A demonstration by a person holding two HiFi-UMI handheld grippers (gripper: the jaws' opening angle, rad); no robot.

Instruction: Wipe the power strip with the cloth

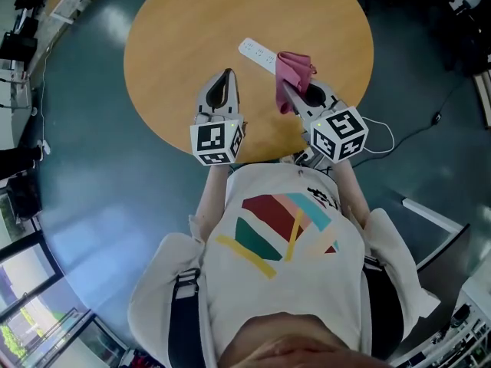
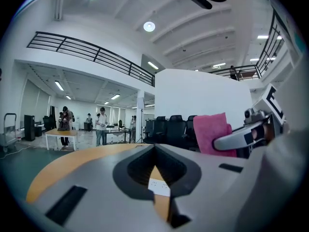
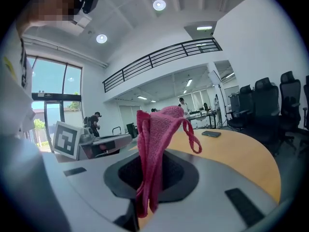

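Observation:
A white power strip (image 1: 257, 52) lies on the round wooden table (image 1: 176, 44), just beyond both grippers. My right gripper (image 1: 285, 89) is shut on a pink cloth (image 1: 294, 69), which stands up from the jaws and hangs over the strip's near end. In the right gripper view the cloth (image 3: 150, 149) is pinched between the jaws, with a loop drooping to the right. My left gripper (image 1: 226, 79) is shut with nothing in it, a little left of the strip. Through its closed jaws, the left gripper view shows part of the strip (image 2: 159, 187), and the cloth (image 2: 215, 132) to the right.
The table's near edge (image 1: 253, 156) runs right under the grippers, against the person's body. A dark phone (image 3: 211, 134) lies farther off on the table. Office chairs (image 2: 174, 124), desks and several people stand in the hall beyond. A cable (image 1: 383, 140) trails on the floor to the right.

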